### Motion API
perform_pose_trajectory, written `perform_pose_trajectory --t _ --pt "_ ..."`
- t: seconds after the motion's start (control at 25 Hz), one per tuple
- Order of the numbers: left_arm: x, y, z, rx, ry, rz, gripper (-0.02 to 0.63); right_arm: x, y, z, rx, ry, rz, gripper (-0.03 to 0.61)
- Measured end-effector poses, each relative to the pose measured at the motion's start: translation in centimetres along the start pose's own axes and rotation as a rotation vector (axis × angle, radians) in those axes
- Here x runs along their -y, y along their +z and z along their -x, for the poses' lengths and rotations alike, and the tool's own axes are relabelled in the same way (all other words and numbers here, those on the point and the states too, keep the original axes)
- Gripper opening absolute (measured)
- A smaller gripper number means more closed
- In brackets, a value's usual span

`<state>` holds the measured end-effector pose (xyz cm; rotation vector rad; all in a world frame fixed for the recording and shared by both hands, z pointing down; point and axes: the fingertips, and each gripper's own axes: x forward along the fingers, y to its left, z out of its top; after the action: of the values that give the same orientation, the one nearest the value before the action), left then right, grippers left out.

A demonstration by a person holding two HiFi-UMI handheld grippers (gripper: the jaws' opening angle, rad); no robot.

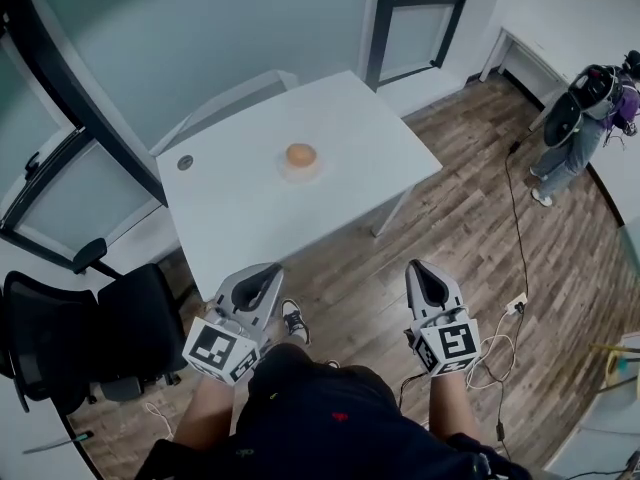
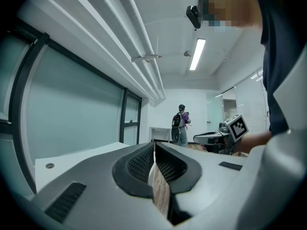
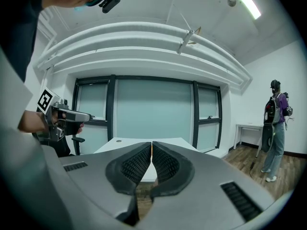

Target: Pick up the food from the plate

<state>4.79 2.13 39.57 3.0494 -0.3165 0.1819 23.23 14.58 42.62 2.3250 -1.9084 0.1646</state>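
The food [image 1: 301,154], a round golden-brown piece, sits on a small pale plate [image 1: 300,172] near the middle of the white table [image 1: 240,223]; a small dark disc [image 1: 185,162] lies by the table's left corner. The left gripper [image 1: 262,273] is held at the table's near corner, its jaws pressed together at the tips with nothing between them; the right gripper [image 1: 420,268] is over the wooden floor [image 1: 470,218], off the table's near edge, its jaws also closed and empty; both point toward the table and are well apart from the plate. A black office chair [image 1: 90,338] stands to the left; another person [image 1: 585,118] stands at the far right.
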Motion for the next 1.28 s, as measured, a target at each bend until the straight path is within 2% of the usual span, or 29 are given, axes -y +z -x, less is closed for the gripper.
perform_pose_trajectory --t 0.4,0.6,0.8,1.04,1.28 --pt "-10.3 1.6 -4.4 0.014 -0.011 0.006 0.031 -0.8 2.6 -11.0 -0.023 0.036 0.033 0.026" --pt "-16.1 2.7 -6.0 0.000 -0.015 -0.027 0.031 -1.7 5.1 -18.0 -0.019 0.055 0.053 0.026" --pt "-21.9 2.7 -6.5 0.012 0.010 0.000 0.031 -4.6 7.2 -24.6 -0.063 0.130 0.105 0.026" --pt "-26.3 2.0 -6.6 0.017 0.037 0.009 0.031 -7.4 8.0 -30.2 -0.068 0.208 0.146 0.026" --pt "-28.8 1.6 -8.3 0.014 0.104 0.044 0.031 -6.6 7.6 -33.6 -0.102 0.269 0.161 0.026"
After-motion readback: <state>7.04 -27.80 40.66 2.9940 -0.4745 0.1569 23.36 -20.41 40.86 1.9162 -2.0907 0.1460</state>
